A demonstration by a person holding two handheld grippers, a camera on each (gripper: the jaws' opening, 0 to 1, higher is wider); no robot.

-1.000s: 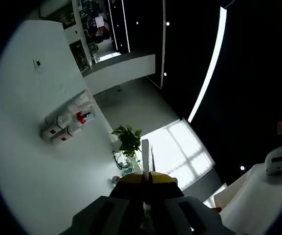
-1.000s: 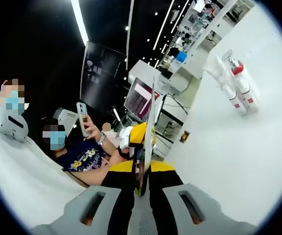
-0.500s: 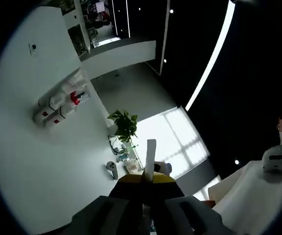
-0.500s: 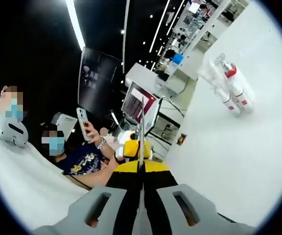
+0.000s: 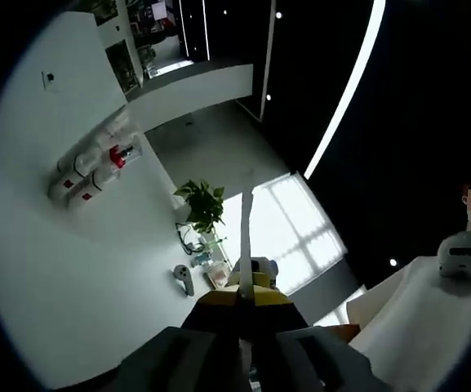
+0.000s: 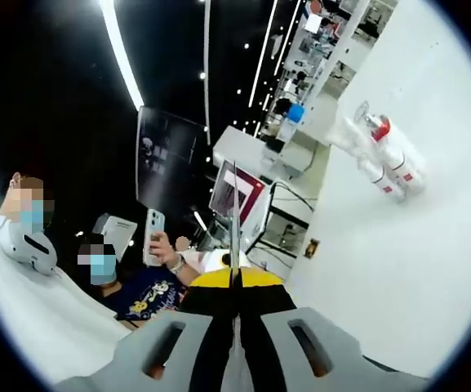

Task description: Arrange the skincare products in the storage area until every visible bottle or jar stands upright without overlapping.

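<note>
A: Both views drift slightly; the bottles (image 5: 88, 167) slide further upper left, well away from the left gripper (image 5: 246, 245).

B: The right gripper (image 6: 234, 237) too; bottles (image 6: 386, 159) upper right. Both jaws pressed together, empty. No reach begun.

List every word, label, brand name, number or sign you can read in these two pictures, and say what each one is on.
No text can be read.
Bottles: red label patches, too small and blurred to read.
Screen behind the table: red and white picture, no letters clear.
Person's dark shirt: yellow print, too blurred to read.
Small dark mark on the white surface: too small to read.
</note>
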